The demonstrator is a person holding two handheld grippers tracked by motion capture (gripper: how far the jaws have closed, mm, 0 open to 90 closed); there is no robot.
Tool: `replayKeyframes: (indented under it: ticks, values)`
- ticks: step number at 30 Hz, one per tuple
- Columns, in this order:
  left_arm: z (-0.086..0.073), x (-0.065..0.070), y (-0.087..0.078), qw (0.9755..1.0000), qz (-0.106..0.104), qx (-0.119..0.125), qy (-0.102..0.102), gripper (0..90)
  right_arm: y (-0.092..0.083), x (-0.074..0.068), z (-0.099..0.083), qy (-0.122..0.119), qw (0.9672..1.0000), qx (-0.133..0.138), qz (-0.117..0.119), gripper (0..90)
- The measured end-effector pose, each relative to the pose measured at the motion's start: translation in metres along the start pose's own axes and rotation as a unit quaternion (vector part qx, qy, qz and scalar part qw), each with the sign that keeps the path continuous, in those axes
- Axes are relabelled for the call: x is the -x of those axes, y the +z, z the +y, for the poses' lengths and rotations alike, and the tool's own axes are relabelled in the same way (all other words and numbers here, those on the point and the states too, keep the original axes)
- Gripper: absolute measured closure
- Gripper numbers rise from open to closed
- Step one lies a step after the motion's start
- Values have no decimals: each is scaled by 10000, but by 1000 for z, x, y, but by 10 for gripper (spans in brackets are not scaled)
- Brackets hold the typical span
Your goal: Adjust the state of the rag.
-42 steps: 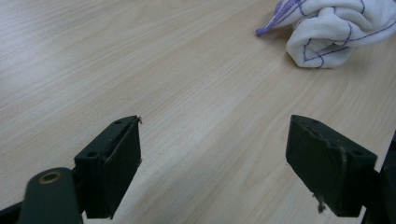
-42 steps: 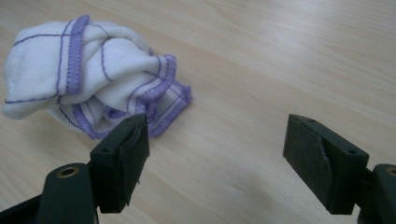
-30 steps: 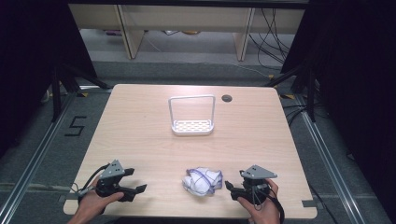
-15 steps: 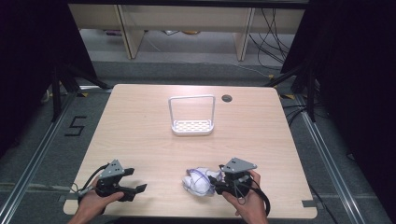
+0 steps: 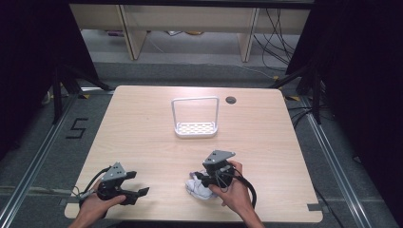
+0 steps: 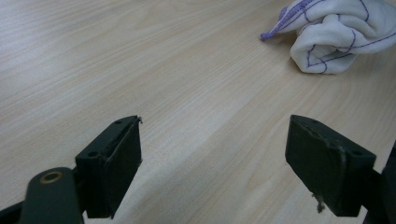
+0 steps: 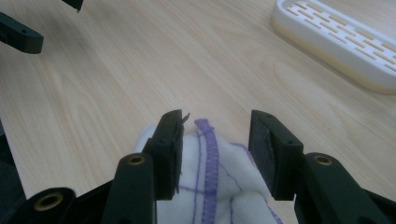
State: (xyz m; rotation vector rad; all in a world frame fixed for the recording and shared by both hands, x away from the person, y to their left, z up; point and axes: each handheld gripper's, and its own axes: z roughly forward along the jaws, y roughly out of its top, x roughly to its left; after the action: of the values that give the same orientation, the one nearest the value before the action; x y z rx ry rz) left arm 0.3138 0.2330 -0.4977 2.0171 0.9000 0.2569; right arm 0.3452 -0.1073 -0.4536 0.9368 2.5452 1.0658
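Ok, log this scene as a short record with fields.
table: light wood
cloth: white with purple stitching, crumpled, near front edge
rack: white, wire hoop handle, mid-table
right gripper: over the cloth, jaws have just been closing, cloth between them, a gap remains on the right side
left gripper: jaws wide apart, nothing between them, apart from the cloth

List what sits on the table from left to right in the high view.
Left tool with open jaws, resting on the table → crumpled white cloth with purple stitching → right tool, its jaws just closing around the cloth. The white rack stands farther back, overlapping these in the order.
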Motion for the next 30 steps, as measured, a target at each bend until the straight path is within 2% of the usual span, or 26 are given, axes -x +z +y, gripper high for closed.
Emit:
replayKeyframes:
  ticks: [5,9,10,12,14,15,17,18,19,20,21,23,25,27,29,30]
  values:
    - [0,0,0,10000,-2,22,-11,178,18,-1,6,-122,9998,-116,67,579]
    - [0,-1,0,10000,-19,15,1,178,27,0,7,-147,9992,-344,161,627]
    - [0,-1,0,10000,-8,14,-25,178,29,-1,7,-71,9993,-328,167,648]
    - [0,0,0,10000,-16,6,-24,178,31,0,7,-108,9986,-439,286,721]
    - [0,0,0,10000,-26,8,-18,178,31,0,6,-288,9983,-378,335,809]
    - [0,0,0,10000,-21,-2,0,178,31,0,6,-280,9986,-321,329,849]
    - [0,0,0,10000,-27,-6,5,178,26,0,7,-351,9981,-307,408,886]
    - [0,0,0,10000,-25,-7,3,178,24,-2,7,-354,9982,-264,404,893]
    - [0,0,0,10000,-24,1,-17,178,22,-1,9,-454,9978,-270,399,896]
    - [0,0,0,10000,-28,7,-16,178,20,-3,9,-459,9982,-142,367,897]
    - [0,0,0,10000,-29,1,6,178,16,-3,11,-453,9982,-205,349,897]
    - [0,-1,-1,10000,-38,-50,33,178,7,-6,14,-439,9984,-82,336,899]
    - [0,0,-1,10000,-54,-15,2,178,-3,-6,19,-571,9977,116,331,900]
    - [0,0,0,10000,-35,-4,-3,178,-16,-8,24,-518,9974,222,445,900]
    - [0,0,0,10000,-30,-20,-9,178,-29,-7,29,-652,9959,415,472,900]
    - [0,0,1,10000,-58,-41,-28,178,-34,-6,32,-624,9955,520,479,900]
